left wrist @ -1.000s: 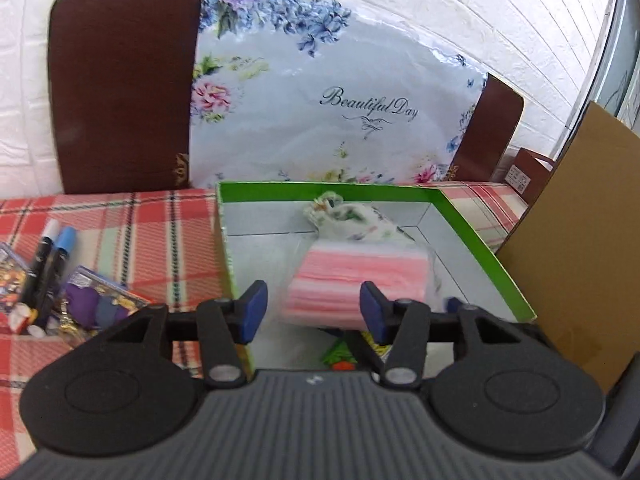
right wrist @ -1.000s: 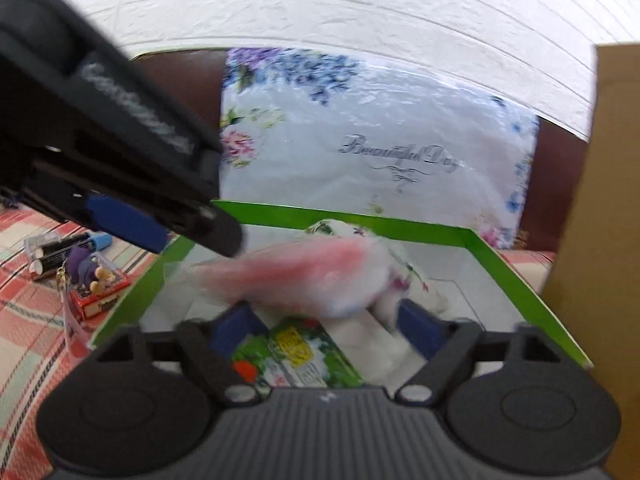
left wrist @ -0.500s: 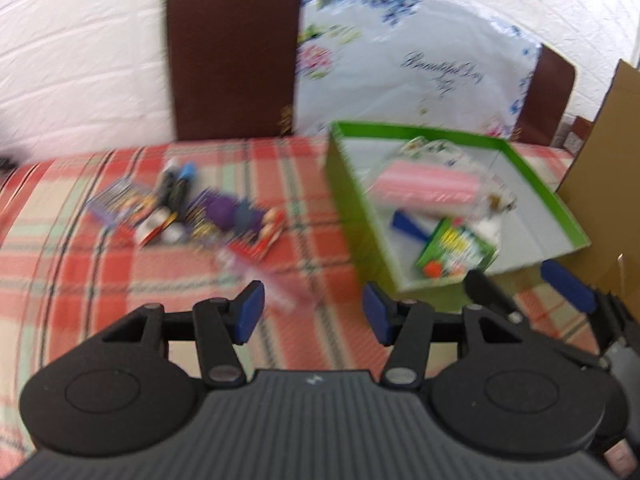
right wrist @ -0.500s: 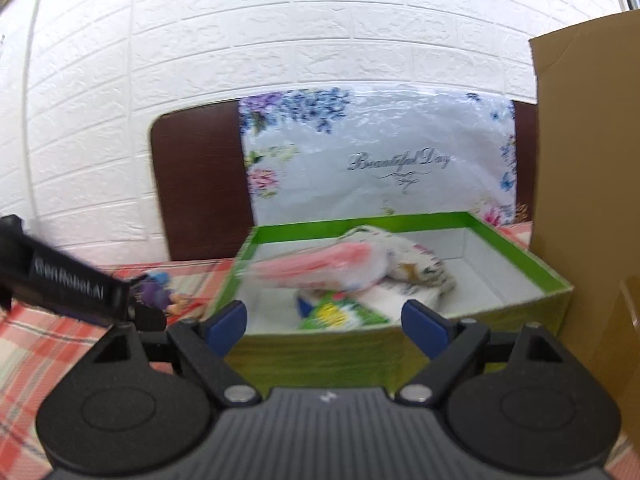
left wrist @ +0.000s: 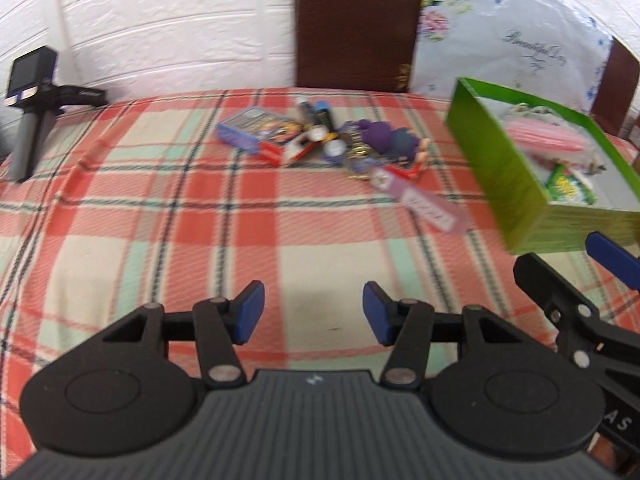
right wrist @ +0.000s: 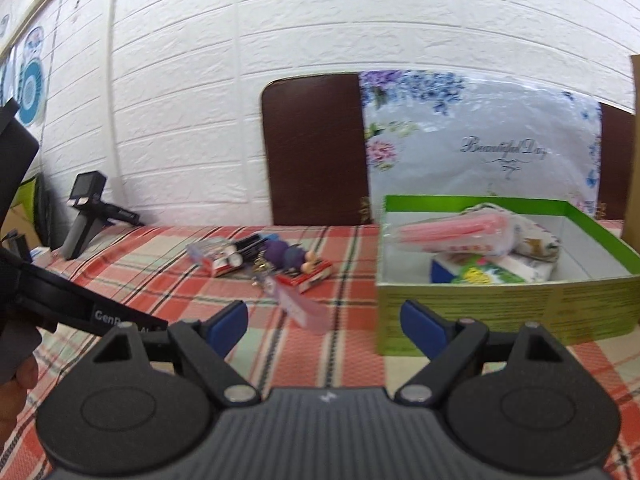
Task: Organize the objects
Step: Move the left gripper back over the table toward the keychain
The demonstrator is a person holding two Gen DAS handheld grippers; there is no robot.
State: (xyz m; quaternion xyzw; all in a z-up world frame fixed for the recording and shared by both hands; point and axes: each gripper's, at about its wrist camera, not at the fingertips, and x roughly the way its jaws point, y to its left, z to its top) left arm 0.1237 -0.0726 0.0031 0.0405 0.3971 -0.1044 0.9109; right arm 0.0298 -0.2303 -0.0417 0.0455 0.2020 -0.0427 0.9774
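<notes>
A green box (left wrist: 504, 168) (right wrist: 500, 312) stands on the plaid tablecloth at the right. In it lie a pink pack (left wrist: 544, 138) (right wrist: 452, 230), a floral pouch (right wrist: 532, 240) and a green-labelled packet (right wrist: 480, 274). A heap of loose items lies mid-table: a card box (left wrist: 256, 132), markers (left wrist: 320, 114), a purple plush keychain (left wrist: 384, 138) (right wrist: 286, 256) and a pink tag (left wrist: 432, 208) (right wrist: 300, 306). My left gripper (left wrist: 312, 316) is open and empty over the cloth, well short of the heap. My right gripper (right wrist: 324, 324) is open and empty, near the box's front left corner.
A dark brown chair back (right wrist: 316, 148) with a floral bag (right wrist: 480, 148) stands behind the table against the white brick wall. A black handheld device (left wrist: 32, 100) (right wrist: 86, 212) stands at the far left. A cardboard sheet (right wrist: 635, 140) stands at the right.
Both grippers have pulled back from the green box, leaving the pink pack inside it. The left gripper has swung left, so the loose items and tablecloth now fill its view.
</notes>
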